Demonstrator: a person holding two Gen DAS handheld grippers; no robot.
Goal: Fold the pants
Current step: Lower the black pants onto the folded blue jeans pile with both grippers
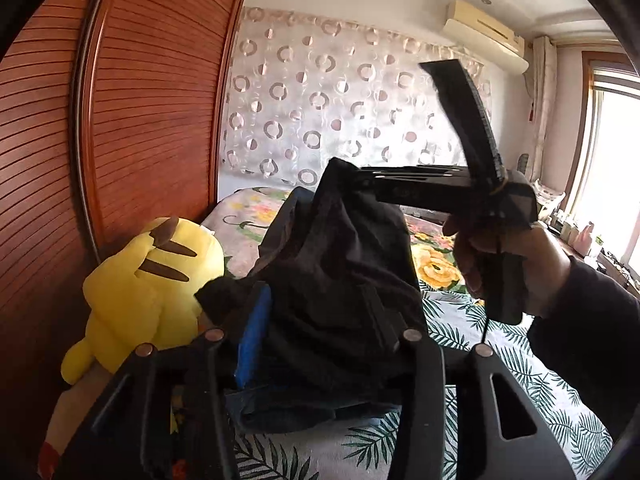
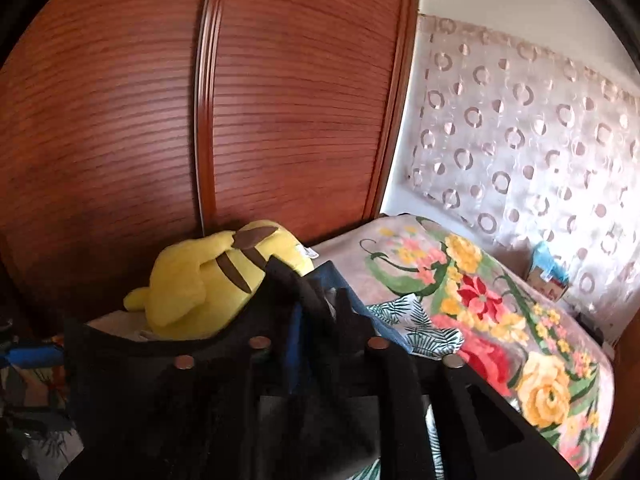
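Black pants point(image 1: 340, 280) hang bunched in the air above the bed, held by both grippers. My left gripper point(image 1: 316, 320) is shut on a fold of the black cloth, which hides its blue-padded fingertips. My right gripper point(image 1: 352, 178) shows in the left wrist view, held by a hand, its fingers shut on the top edge of the pants. In the right wrist view the black pants point(image 2: 200, 392) drape over my right gripper point(image 2: 316, 312) and hide its tips.
A yellow plush toy point(image 1: 152, 280) lies by the wooden wardrobe point(image 1: 120, 120), also in the right wrist view point(image 2: 208, 280). Folded blue jeans point(image 1: 288, 408) lie on the leaf-print sheet point(image 1: 520, 392). A floral blanket point(image 2: 500, 320) covers the bed's far part.
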